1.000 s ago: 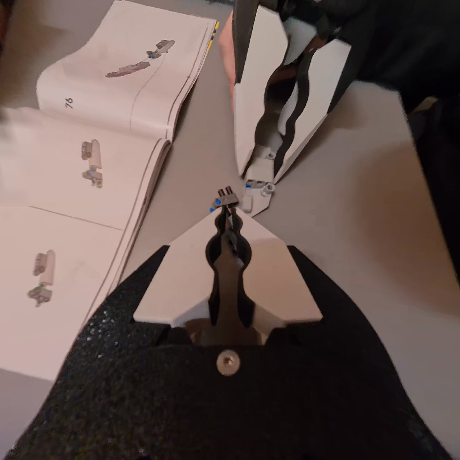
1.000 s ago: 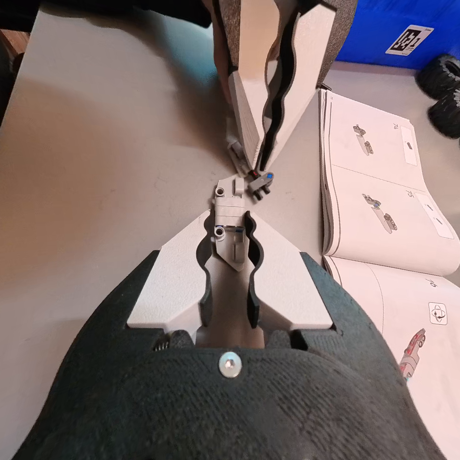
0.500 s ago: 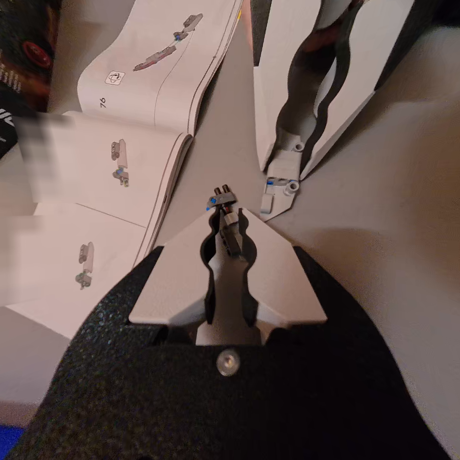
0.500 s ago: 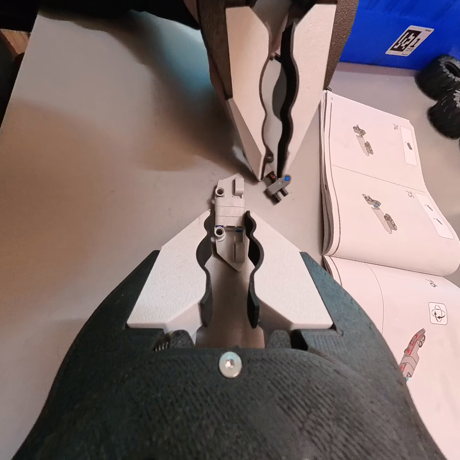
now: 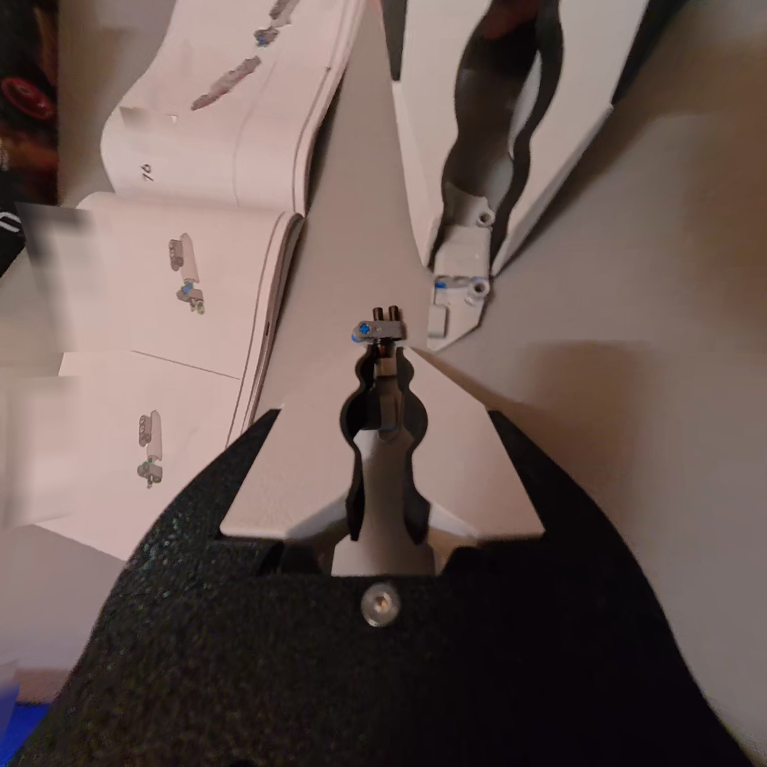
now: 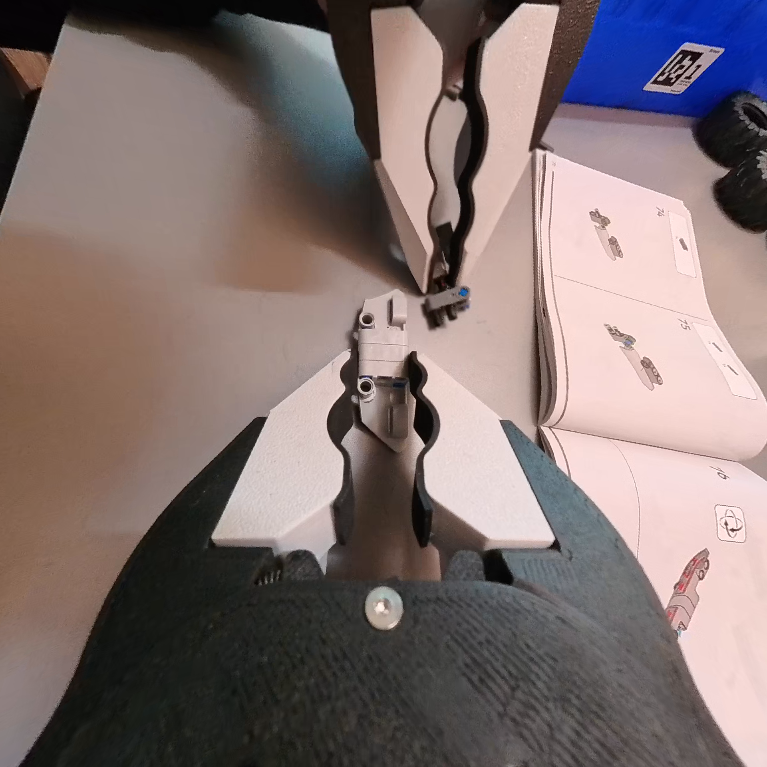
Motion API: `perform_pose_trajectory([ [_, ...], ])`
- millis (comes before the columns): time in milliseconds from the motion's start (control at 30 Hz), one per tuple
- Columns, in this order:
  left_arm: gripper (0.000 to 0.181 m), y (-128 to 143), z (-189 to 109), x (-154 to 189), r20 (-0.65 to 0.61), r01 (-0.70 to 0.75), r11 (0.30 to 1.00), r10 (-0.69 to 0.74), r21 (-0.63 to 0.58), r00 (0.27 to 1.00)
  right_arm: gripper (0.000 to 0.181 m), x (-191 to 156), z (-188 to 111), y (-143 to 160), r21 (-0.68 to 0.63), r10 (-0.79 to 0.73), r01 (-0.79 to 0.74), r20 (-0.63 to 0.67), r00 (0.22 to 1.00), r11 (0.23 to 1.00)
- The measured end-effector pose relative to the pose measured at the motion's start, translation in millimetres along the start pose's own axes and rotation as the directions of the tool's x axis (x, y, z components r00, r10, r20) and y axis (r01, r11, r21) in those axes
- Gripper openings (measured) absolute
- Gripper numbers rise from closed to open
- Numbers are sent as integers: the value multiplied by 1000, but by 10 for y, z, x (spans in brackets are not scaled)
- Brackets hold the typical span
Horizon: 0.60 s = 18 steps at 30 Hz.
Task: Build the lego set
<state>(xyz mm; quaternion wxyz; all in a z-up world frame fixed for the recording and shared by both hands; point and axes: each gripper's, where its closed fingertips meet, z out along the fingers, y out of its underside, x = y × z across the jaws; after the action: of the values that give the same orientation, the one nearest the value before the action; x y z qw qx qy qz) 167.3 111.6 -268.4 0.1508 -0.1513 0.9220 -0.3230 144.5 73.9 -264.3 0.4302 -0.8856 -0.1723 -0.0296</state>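
1. Your left gripper [image 5: 384,352] is clenched on a small dark grey connector piece [image 5: 378,330], held above the table [image 6: 166,249].
2. Your right gripper [image 6: 384,361] grasps the light grey panel assembly [image 6: 382,365].
3. The two pieces sit near each other, apparently not touching.
4. The open instruction booklet [image 6: 622,311] lies beside them.
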Motion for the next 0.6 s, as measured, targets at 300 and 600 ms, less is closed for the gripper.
perform_pose_trajectory([
  [300, 9, 49, -81, 4, -49, -1, 999, 3, 39, 999, 22, 0, 1, 1, 0, 0, 0, 0, 1000, 1000],
  [600, 3, 45, -55, -23, -1, -16, 1000, 16, 11, 1000, 22, 0, 1, 1, 0, 0, 0, 0, 1000, 1000],
])
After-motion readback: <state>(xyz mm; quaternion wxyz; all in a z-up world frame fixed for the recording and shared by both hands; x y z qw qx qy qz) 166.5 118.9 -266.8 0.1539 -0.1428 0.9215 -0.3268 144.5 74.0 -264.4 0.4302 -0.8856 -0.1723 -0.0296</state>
